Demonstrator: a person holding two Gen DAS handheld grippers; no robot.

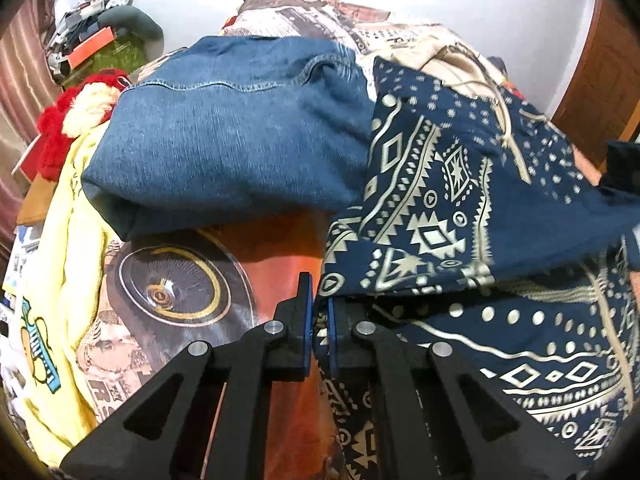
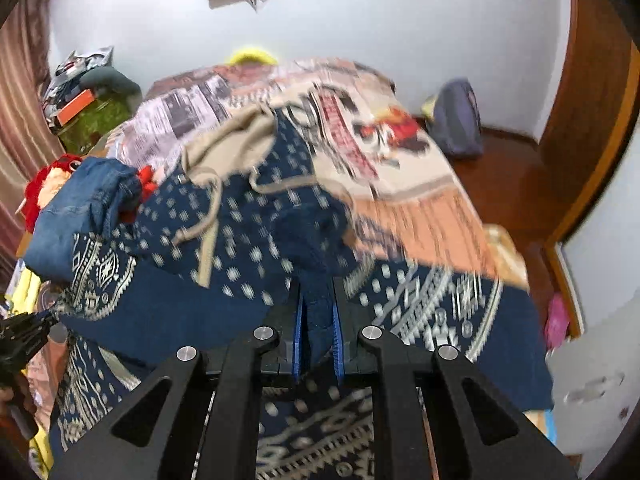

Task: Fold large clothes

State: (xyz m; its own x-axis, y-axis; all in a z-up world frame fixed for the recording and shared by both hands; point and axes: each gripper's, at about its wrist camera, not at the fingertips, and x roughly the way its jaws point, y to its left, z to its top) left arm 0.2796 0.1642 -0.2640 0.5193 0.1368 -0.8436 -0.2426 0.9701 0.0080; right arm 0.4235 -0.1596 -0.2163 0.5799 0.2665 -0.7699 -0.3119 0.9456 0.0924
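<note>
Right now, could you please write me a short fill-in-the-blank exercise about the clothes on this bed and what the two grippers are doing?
1. Both grippers are shut on the navy ____ garment.
2. The folded blue item beside it is made of ____.
3. At the bed's left edge lies a ____ shirt.
4. The plush toy behind the folded item is mostly ____.

Missing words: patterned; denim; yellow; red

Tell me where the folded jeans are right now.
In the left wrist view the folded jeans lie on the bed's printed cover, upper centre, between the yellow garment at left and the navy patterned garment at right.
</note>
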